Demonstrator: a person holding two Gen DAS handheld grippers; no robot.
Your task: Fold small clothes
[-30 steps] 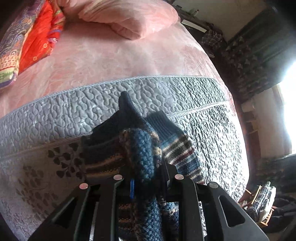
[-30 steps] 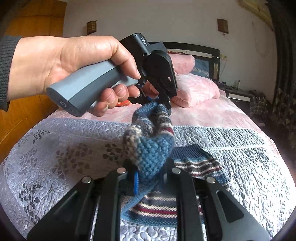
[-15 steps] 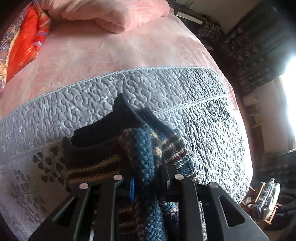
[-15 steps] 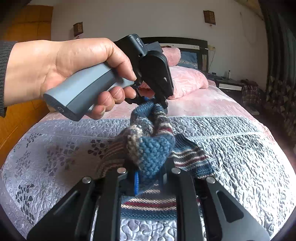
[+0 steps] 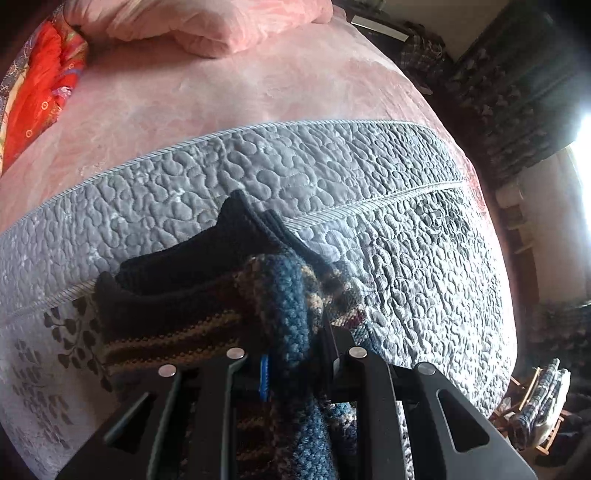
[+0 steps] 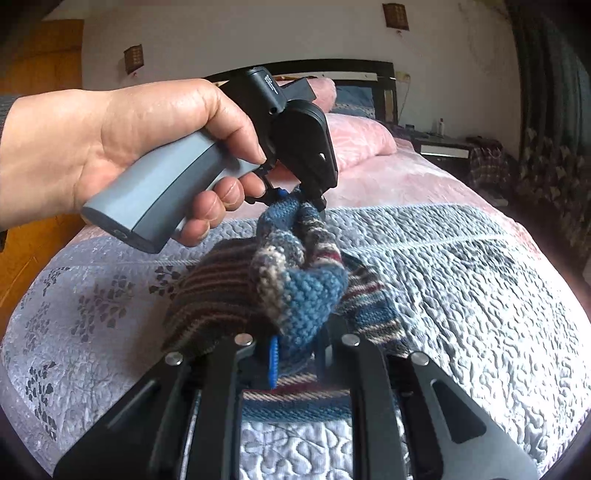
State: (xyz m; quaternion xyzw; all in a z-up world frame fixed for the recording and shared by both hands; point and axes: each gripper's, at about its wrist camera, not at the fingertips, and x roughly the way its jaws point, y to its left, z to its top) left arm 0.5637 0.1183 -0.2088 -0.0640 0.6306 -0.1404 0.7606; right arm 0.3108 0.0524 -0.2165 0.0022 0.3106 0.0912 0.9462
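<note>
A small knitted garment (image 6: 218,291) with blue, beige and maroon stripes lies on the grey quilted cover (image 6: 461,288). One thick blue edge of it is lifted off the bed. My right gripper (image 6: 299,347) is shut on that edge at the near end. A hand (image 6: 129,147) holds my left gripper (image 6: 308,195) just beyond, shut on the same edge at the far end. In the left wrist view, my left gripper (image 5: 295,362) pinches the blue knit, and the dark body of the garment (image 5: 177,269) spreads out to its left on the cover (image 5: 369,177).
A pink bedspread (image 5: 240,92) runs back to a pink pillow (image 5: 207,22), with a red patterned cloth (image 5: 40,92) at the far left. A dark headboard (image 6: 351,70) and a nightstand (image 6: 443,147) stand behind. The bed's right edge drops to a chair with plaid cloth (image 5: 543,402).
Both grippers have carried the held edge lower and to the left, over the garment. More striped cloth now shows to the left of the right gripper. Both stay shut.
</note>
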